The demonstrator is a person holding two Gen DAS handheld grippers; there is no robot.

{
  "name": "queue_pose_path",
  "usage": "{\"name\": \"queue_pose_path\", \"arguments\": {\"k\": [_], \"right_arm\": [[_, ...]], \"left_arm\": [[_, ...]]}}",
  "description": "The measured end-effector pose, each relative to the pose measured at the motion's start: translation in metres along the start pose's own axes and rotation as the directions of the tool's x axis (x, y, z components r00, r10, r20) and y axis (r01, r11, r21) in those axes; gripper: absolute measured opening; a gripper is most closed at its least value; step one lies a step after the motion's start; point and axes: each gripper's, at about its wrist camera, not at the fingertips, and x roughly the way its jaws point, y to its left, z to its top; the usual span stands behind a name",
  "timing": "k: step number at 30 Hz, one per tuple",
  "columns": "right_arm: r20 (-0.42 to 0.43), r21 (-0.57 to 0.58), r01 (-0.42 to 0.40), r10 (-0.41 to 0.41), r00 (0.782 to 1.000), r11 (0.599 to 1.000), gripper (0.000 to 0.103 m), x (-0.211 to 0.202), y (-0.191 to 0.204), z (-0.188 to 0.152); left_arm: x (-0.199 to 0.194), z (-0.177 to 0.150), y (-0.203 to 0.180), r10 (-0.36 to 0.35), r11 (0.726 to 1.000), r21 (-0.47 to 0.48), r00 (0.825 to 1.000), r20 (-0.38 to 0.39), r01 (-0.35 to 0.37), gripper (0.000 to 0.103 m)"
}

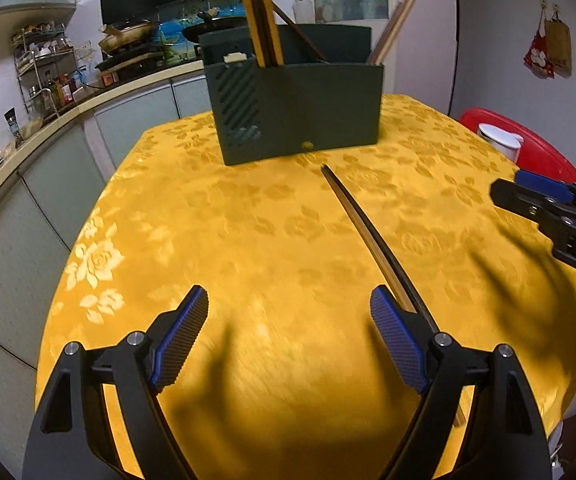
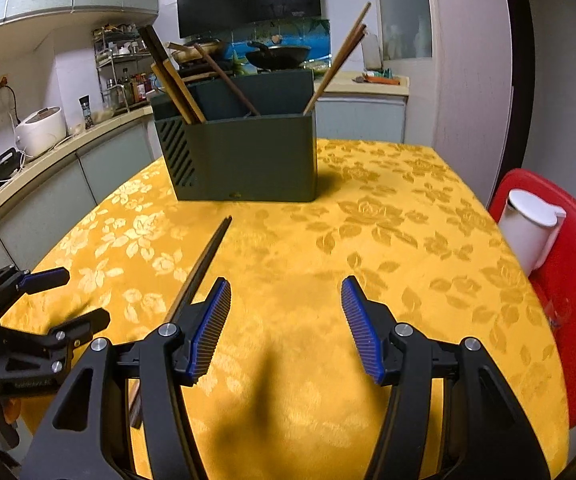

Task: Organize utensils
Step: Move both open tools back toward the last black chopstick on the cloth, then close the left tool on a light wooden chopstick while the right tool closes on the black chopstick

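1. Your left gripper (image 1: 289,304) stands wide apart, its ribbed blue pads (image 1: 184,336) holding nothing above the glossy yellow rose-patterned tablecloth (image 1: 248,232).
2. Your right gripper (image 2: 286,300) is likewise spread wide and empty.
3. A slim dark pair of chopsticks (image 1: 368,240) lies flat on the cloth, running from the table's near edge toward the middle, between both grippers.
4. The boxy dark-green plastic holder (image 2: 244,152), slotted on its left side, stands near the table's far edge, with wooden chopsticks (image 2: 338,60) leaning inside.
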Motion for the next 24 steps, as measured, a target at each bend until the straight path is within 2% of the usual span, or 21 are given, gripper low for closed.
{"name": "queue_pose_path", "arguments": {"k": [10,16,20,24], "right_arm": [[-0.004,0.039,0.019,-0.019,1.0,0.999,0.056,-0.004,-0.013,-0.008],[-0.004,0.048,0.032,-0.032,0.999,0.998,0.056,-0.005,-0.019,-0.009],[-0.007,0.052,0.038,-0.037,0.999,0.998,0.056,-0.006,-0.021,-0.011],[-0.018,0.043,0.029,-0.029,0.999,0.999,0.056,-0.006,-0.018,-0.016]], "left_arm": [[-0.024,-0.04,-0.031,-0.094,0.995,0.042,0.995,-0.042,0.096,0.081],[-0.033,-0.06,-0.057,-0.177,0.977,0.11,0.981,-0.08,0.185,0.081],[-0.034,-0.062,-0.061,-0.15,0.978,0.14,0.987,-0.063,0.158,0.08],[-0.028,-0.058,-0.045,-0.103,0.99,0.096,0.993,-0.06,0.108,0.08]]}}
